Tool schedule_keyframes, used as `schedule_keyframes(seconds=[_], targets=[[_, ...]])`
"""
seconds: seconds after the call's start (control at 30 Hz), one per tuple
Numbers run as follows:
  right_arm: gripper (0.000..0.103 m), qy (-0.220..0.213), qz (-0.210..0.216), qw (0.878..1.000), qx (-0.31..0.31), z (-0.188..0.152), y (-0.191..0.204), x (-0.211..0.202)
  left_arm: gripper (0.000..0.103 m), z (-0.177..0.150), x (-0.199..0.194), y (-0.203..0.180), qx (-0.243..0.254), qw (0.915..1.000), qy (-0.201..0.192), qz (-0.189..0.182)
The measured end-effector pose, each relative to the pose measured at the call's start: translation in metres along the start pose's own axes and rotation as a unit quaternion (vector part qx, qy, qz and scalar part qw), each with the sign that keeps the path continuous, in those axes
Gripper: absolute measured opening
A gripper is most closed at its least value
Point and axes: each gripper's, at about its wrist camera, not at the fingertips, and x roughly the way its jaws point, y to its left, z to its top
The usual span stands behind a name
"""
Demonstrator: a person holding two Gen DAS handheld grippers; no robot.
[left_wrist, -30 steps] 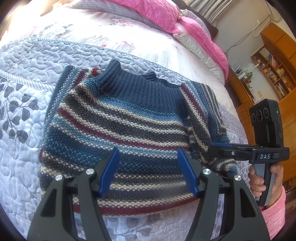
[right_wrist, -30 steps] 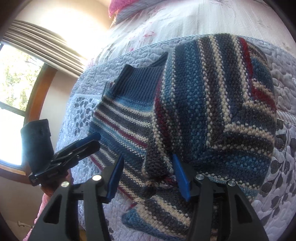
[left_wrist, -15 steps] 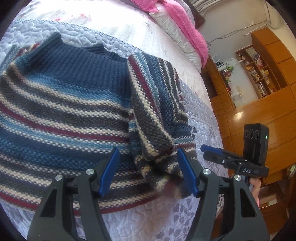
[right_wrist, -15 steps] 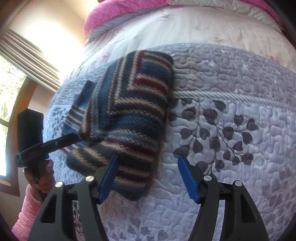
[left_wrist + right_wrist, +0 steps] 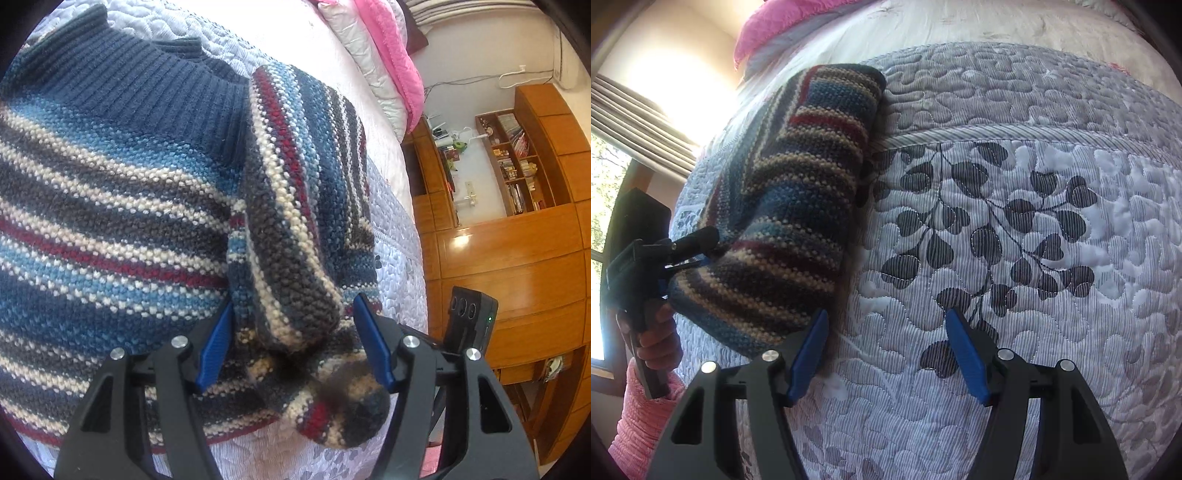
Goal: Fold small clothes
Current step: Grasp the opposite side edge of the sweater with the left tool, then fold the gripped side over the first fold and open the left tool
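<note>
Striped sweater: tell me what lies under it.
The striped sweater lies on a grey quilted bedspread with a leaf print. The bedspread beneath the knit is covered.

Bed covered by a grey-white quilted bedspread (image 5: pixel 1052 122) with dark leaf print; a blue, cream and red striped knitted sweater (image 5: pixel 110 206) lies on it; pink pillows (image 5: pixel 391 55) at the head.

Sweater on the bed, one sleeve folded across its body

The sweater (image 5: pixel 110 206) lay flat on the quilt (image 5: pixel 1015 229) of the bed, its collar toward the pillows (image 5: pixel 384 62) at the far end. Its sleeve (image 5: pixel 295 221) lay over the body, the cuff between the fingers of the left gripper (image 5: pixel 293 341). The right gripper (image 5: pixel 886 349) hung over bare quilt just right of the sweater. Shelves (image 5: pixel 517 162) stood beyond the bed's right side.
</note>
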Motion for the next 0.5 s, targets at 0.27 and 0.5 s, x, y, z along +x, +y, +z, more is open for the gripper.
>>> schedule_keyframes(seconds=[0.27, 0.5], targets=[[0.067, 0.009, 0.001, 1.0, 0.006, 0.0, -0.005, 0.012, 0.036, 0.007, 0.01, -0.007, 0.003, 0.9999, 0.002, 0.011], [0.066, 0.008, 0.006, 1.0, 0.01, 0.0, -0.007, 0.015, 0.025, 0.003, -0.012, -0.022, 0.018, 0.9975, -0.066, 0.02]])
